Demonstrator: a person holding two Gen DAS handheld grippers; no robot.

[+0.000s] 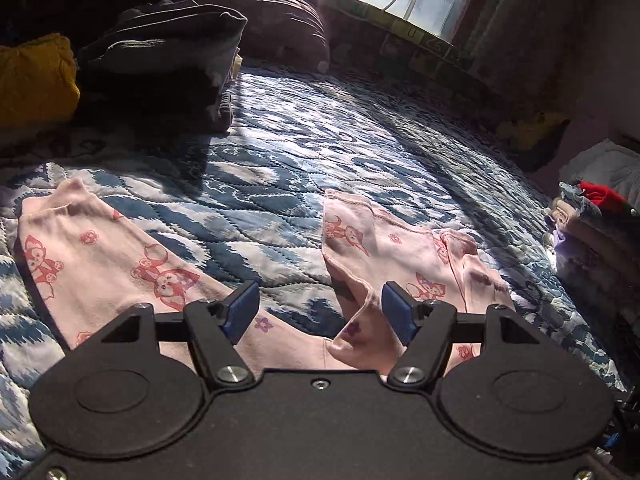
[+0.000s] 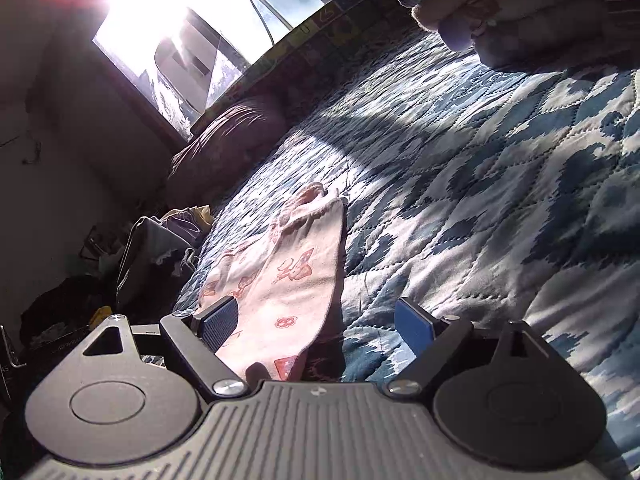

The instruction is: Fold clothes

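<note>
- Left gripper (image 1: 320, 314) sits low over the pink printed garment (image 1: 120, 264), jaws spread wide, nothing clamped between the blue pads (image 1: 244, 310).
- A raised fold of that pink cloth pokes up in the gap, closer to the right-hand pad; whether it touches the pad is hard to tell.
- The garment splits into two legs ahead of this gripper: one runs forward-left, the other forward-right, both flat on the blue-and-white quilt (image 1: 304, 152).
- Far ahead and left of it: a dark folded pile (image 1: 168, 64) with a yellow item (image 1: 36, 80) beside it. Off to the right edge, a stack of folded clothes (image 1: 592, 216).
- Right gripper (image 2: 316, 326) is also wide open and empty, hovering just above the bed.
- From its view, one pink leg (image 2: 288, 272) stretches forward from between the fingers, lying nearer the left finger (image 2: 218, 322); the right finger is over bare quilt (image 2: 500, 200).
- A brown pillow (image 2: 228, 140) lies far ahead-left, under the bright window (image 2: 192, 48).
</note>
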